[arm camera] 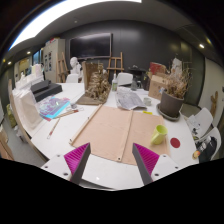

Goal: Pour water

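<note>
A small yellow-green cup (pixel 160 134), the likeliest vessel for the pouring, stands on the white surface (pixel 120 172) to the right, just beyond the right finger and beside the right edge of a brown cardboard sheet (pixel 110 130) that lies flat in the middle. The gripper (pixel 111 163) hangs above the near edge of the surface with its jaws spread wide and nothing between them; the magenta pads (pixel 77 156) face each other across bare white surface. Near the right rim lies a small red disc (pixel 176 143). Farther right stands a dark pot holding dried stems (pixel 172 100). On the left sit papers and a grey machine (pixel 42 92), and at the far middle a wooden model (pixel 96 86). I cannot tell whether the cup holds water.
</note>
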